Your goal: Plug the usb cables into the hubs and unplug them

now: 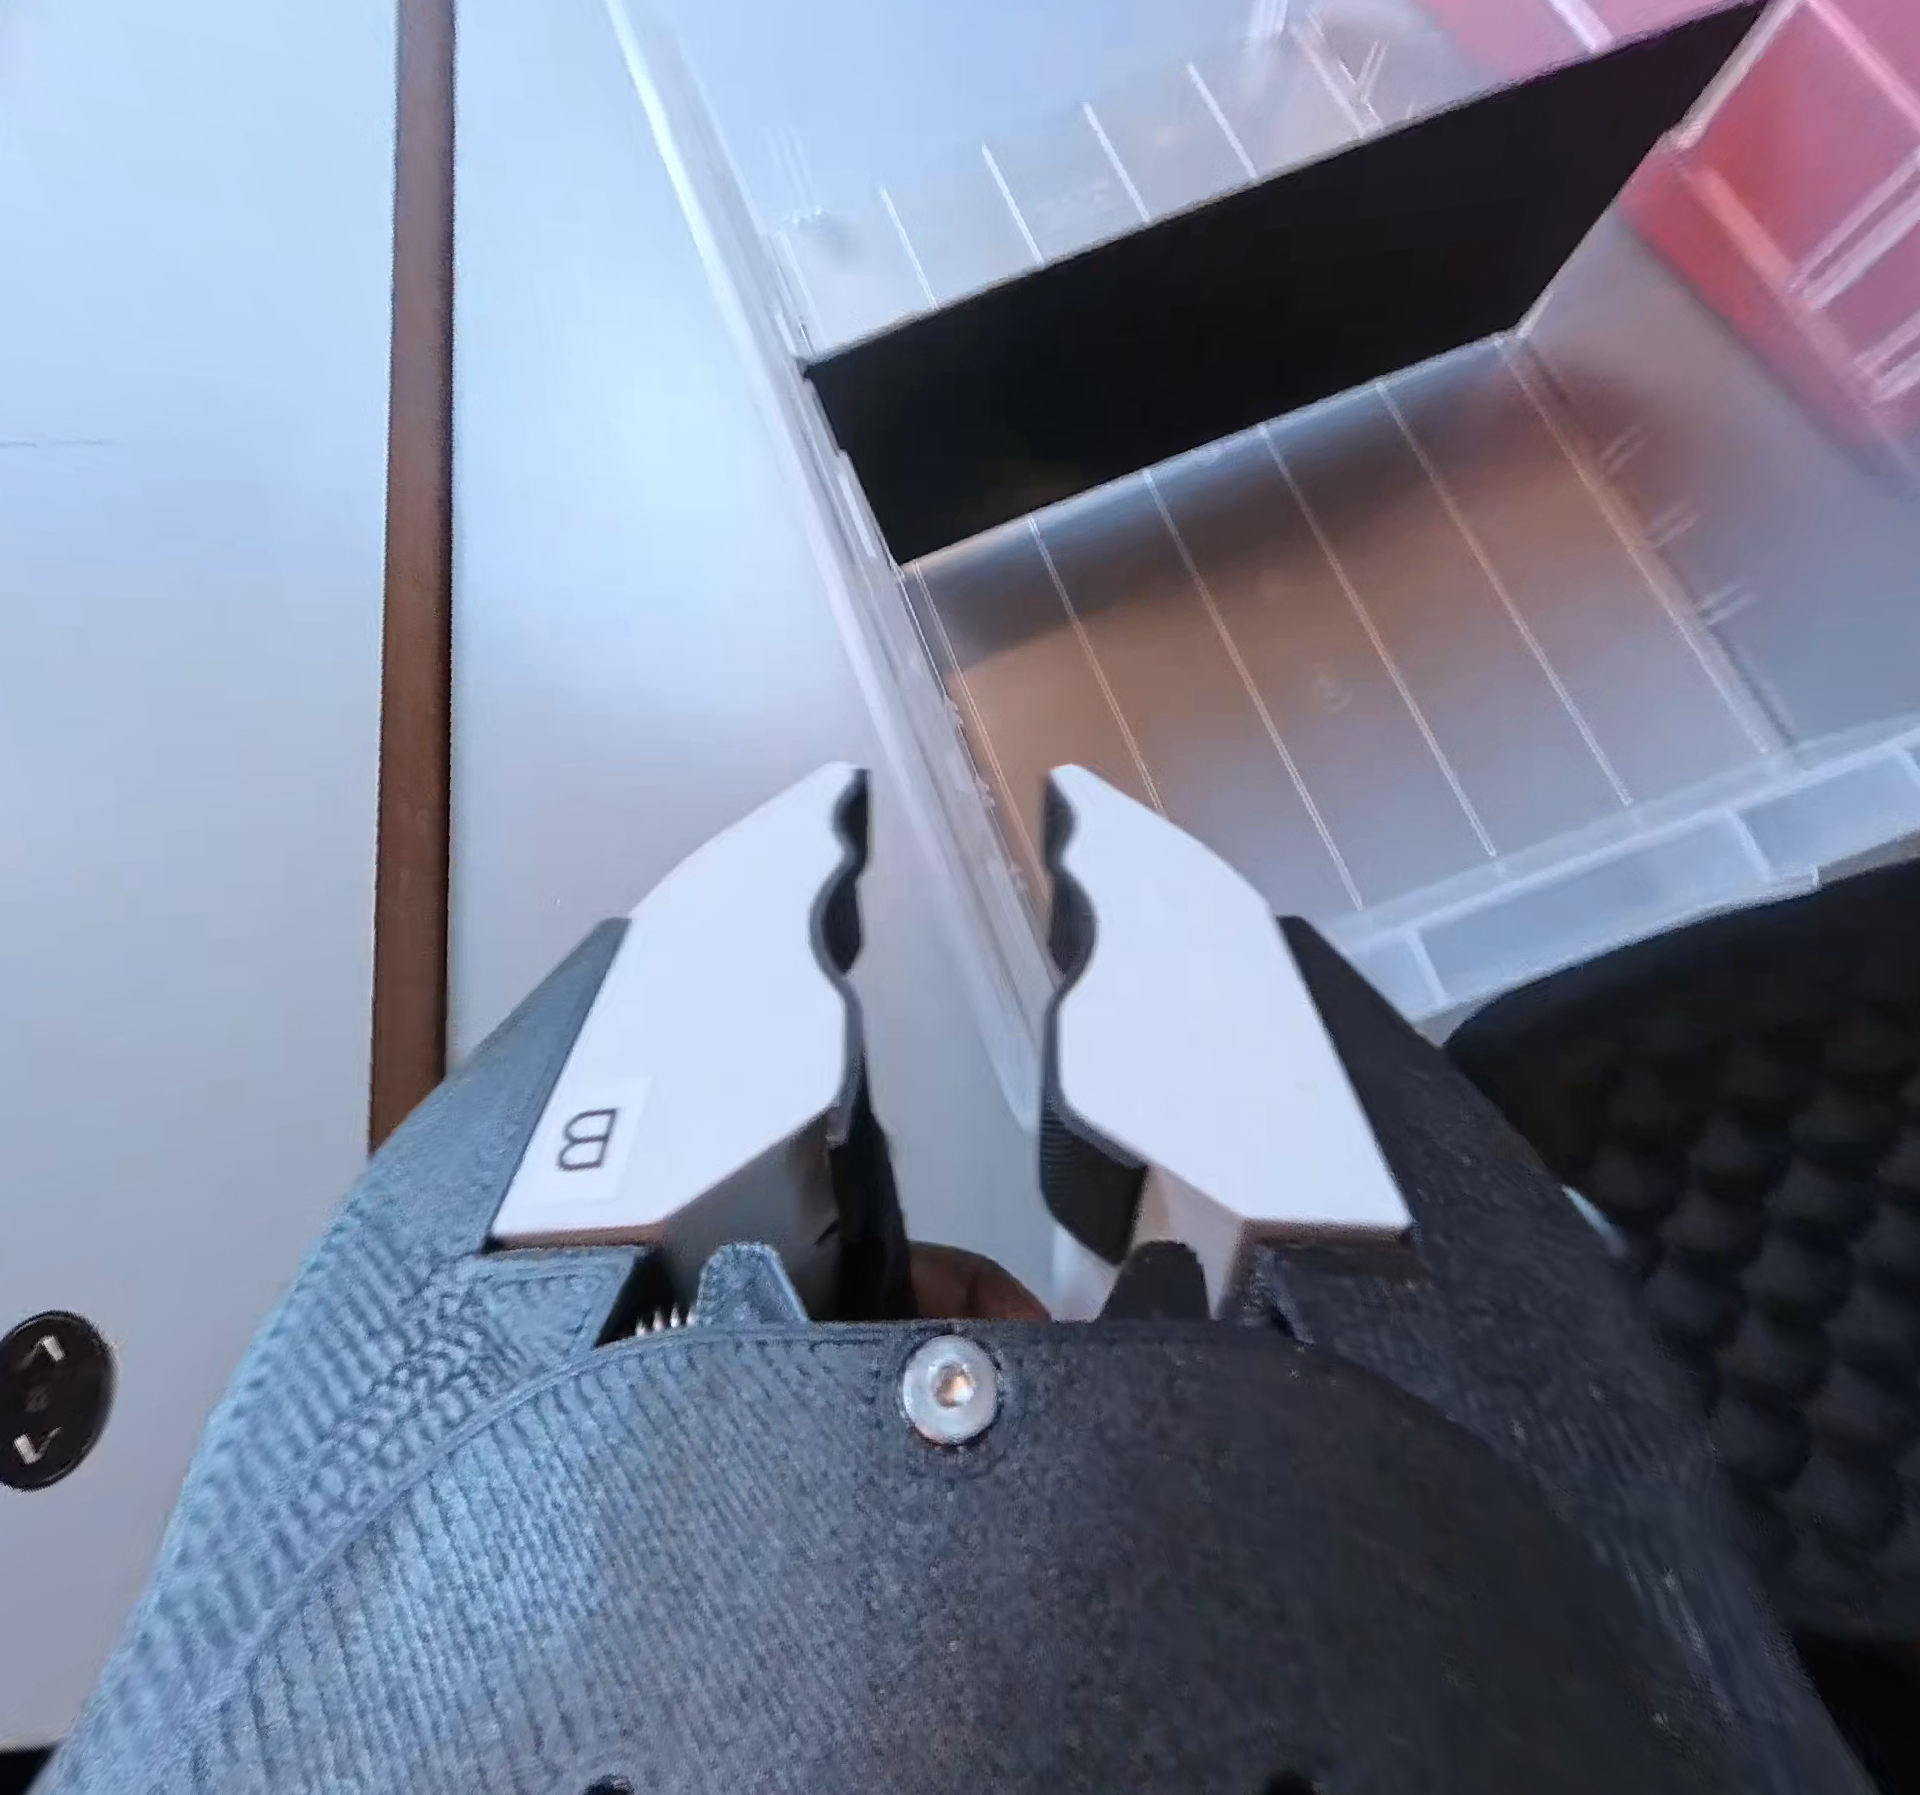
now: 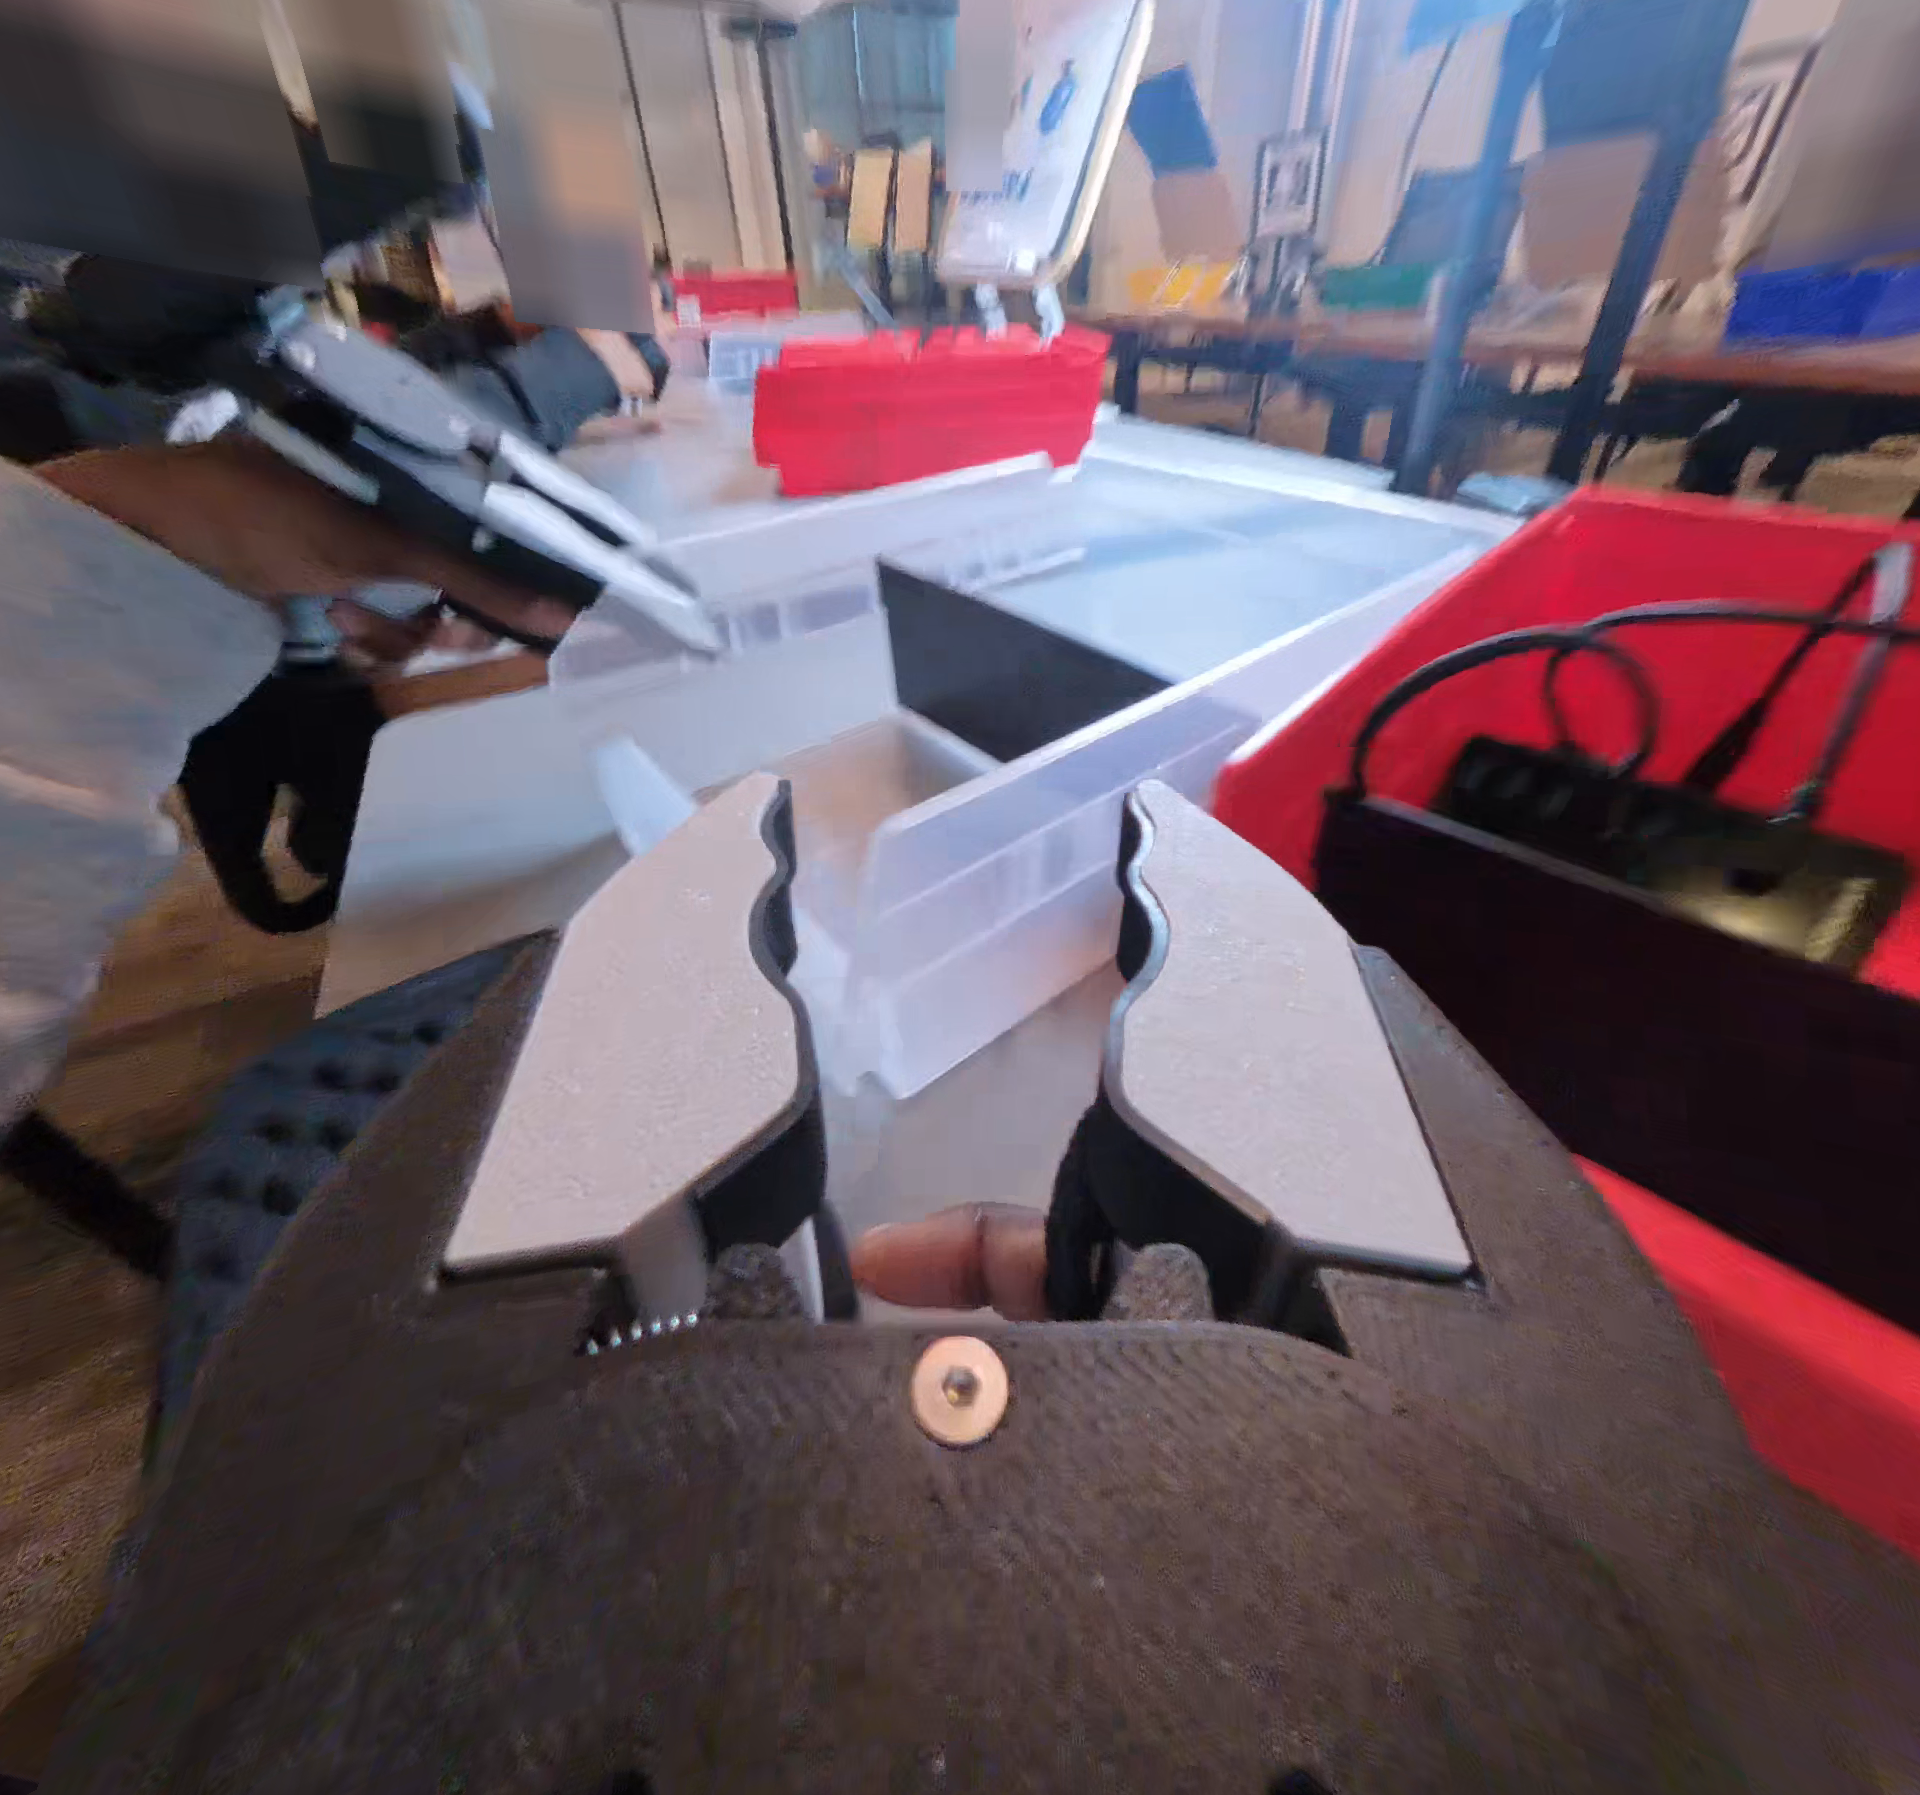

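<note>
A black USB hub [image 2: 1662, 841] with black cables [image 2: 1507, 665] looped above it lies in a red bin [image 2: 1714, 561] at the right of the right wrist view. My right gripper [image 2: 956, 810] is open and empty, left of that bin, over a clear plastic bin [image 2: 1039, 872]. My left gripper [image 1: 956, 789] is open and empty, its fingers either side of the clear bin's side wall [image 1: 831, 498]. It also shows in the right wrist view [image 2: 665, 602] at the clear bin's far left edge. A black divider [image 1: 1195, 374] crosses the clear bin.
A white table top [image 1: 208, 395] with a brown strip [image 1: 416, 498] lies left of the clear bin. A black dimpled foam mat [image 1: 1714, 1174] lies at the near side. Another red bin [image 2: 925, 405] stands farther back. A person's sleeve [image 2: 94, 706] is at the left. The grippers' ends are close to 20 cm from one another.
</note>
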Demonstrator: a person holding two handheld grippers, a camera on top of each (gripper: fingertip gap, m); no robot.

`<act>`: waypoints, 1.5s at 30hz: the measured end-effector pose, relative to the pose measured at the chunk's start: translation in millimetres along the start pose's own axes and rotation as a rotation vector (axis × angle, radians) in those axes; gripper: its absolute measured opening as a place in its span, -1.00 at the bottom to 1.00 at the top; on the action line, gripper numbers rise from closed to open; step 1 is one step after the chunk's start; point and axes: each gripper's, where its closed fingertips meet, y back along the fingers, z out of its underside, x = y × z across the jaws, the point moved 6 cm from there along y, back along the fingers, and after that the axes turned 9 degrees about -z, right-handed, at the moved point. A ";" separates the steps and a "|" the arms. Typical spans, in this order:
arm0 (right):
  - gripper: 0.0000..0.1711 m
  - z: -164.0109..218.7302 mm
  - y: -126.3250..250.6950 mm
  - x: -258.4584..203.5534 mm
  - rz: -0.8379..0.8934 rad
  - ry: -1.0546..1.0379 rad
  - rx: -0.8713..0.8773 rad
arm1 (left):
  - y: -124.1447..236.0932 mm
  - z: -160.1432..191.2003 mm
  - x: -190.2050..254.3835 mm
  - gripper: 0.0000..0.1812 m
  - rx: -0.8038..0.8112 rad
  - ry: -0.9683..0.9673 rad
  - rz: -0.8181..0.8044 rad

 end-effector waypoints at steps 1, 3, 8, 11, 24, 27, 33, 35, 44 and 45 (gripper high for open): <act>-0.21 6.8 -7.9 -6.1 -0.007 -0.003 -0.059 | -4.0 -1.6 -0.3 -0.54 0.014 0.024 -0.003; -0.15 19.8 -24.4 -6.5 0.030 0.011 -0.185 | -14.8 -2.1 3.0 -0.52 0.024 0.045 0.015; -0.54 25.3 -54.6 1.4 0.104 0.124 -0.404 | -19.8 -5.1 -2.7 -0.83 0.015 0.100 -0.094; -0.65 6.4 -62.5 -3.3 0.159 0.299 -0.354 | 4.8 -12.9 -13.0 -0.83 0.056 0.116 -0.188; -0.70 -113.8 96.5 18.2 0.548 0.659 0.109 | 102.4 -153.6 110.9 -0.82 0.815 0.060 -0.106; -0.70 -109.9 165.0 38.7 0.707 0.584 0.097 | 93.0 -189.9 186.2 -0.79 0.810 -0.071 0.012; -0.72 -78.5 289.9 82.6 0.957 0.427 -0.004 | 59.2 -233.6 339.3 -0.70 0.744 -0.296 0.224; -0.72 -62.2 321.1 96.6 1.007 0.387 -0.086 | 41.0 -236.7 382.1 -0.73 0.690 -0.328 0.278; -0.71 19.5 393.0 149.2 0.997 0.037 -0.314 | -42.0 -206.6 491.2 -0.72 0.429 -0.370 0.422; -0.71 23.4 395.2 150.4 0.995 0.020 -0.310 | -48.2 -201.7 495.1 -0.71 0.406 -0.361 0.439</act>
